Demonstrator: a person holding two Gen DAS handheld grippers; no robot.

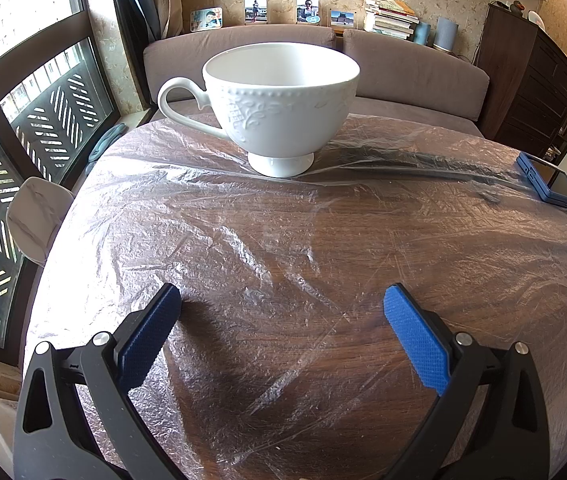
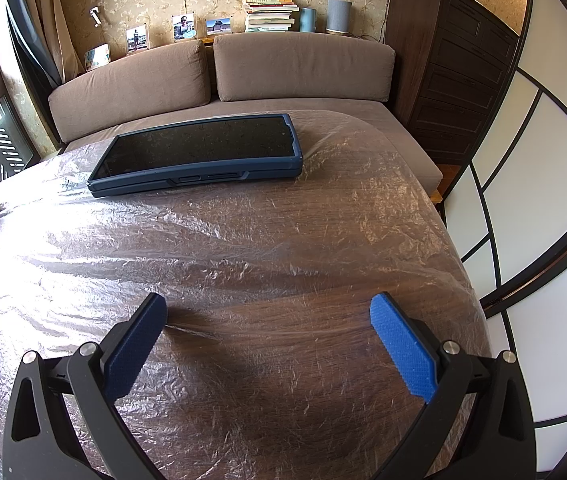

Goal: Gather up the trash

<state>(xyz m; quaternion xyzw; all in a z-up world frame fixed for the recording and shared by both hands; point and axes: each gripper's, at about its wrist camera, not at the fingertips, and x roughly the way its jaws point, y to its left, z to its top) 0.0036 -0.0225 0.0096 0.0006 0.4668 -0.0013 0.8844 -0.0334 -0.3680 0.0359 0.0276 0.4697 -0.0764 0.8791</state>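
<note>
A thin clear plastic sheet (image 1: pixel 243 240) lies crinkled over the round wooden table (image 1: pixel 363 360); the same plastic sheet (image 2: pixel 243 248) fills the right wrist view. A white embossed teacup (image 1: pixel 281 108) stands on it at the far side, straight ahead of my left gripper (image 1: pixel 282 304), which hovers open just above the sheet with nothing between its blue pads. My right gripper (image 2: pixel 268 314) is open too, low over the sheet, with a phone in a blue case (image 2: pixel 199 152) lying beyond it. The phone (image 1: pixel 549 182) also shows at the right edge in the left wrist view.
A brown sofa (image 2: pixel 283 68) runs behind the table, with photos and a book stack (image 2: pixel 271 12) on the ledge above. A dark wooden dresser (image 2: pixel 455 72) stands at the right, windows (image 1: pixel 23 120) at the left, and a pale chair back (image 1: pixel 35 216) sits by the table's left edge.
</note>
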